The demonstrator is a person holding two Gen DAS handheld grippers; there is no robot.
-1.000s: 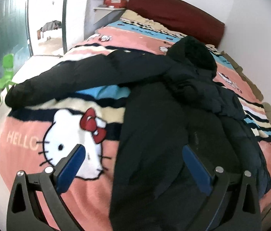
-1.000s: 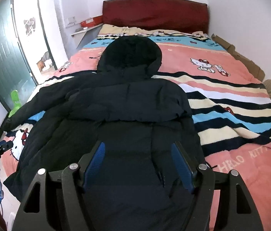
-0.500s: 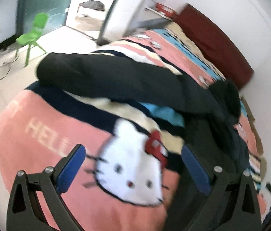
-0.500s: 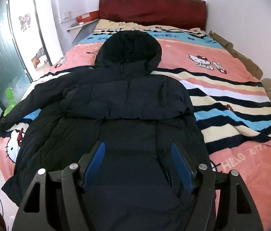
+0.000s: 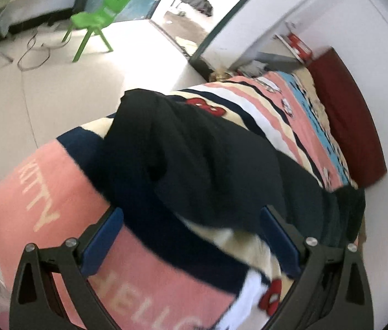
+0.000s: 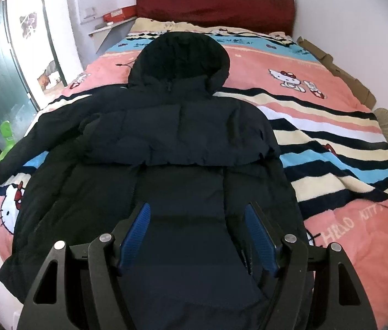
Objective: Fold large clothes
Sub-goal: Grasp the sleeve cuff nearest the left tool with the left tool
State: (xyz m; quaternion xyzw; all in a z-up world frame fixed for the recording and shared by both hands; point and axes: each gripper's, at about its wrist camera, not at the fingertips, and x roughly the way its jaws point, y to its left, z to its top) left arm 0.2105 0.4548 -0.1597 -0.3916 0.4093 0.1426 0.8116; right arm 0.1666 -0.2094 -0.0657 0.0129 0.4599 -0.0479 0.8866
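Coat [image 6: 183, 148] lay flat on the bed [image 6: 331, 143], hood toward the headboard; its left sleeve [image 5: 183, 159] ran straight ahead of my left tool [image 5: 191, 236], nearer than the right tool [image 6: 198, 236]. Both gaped wide, holding nothing.

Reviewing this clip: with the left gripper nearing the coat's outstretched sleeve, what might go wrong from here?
1. The sleeve ends near the bed's edge; a loose pinch by the open left gripper may let it slide toward the floor.
2. The jaws may catch the blanket along with the sleeve.
3. The open right gripper only hovers over the coat, so pulling may skew it.
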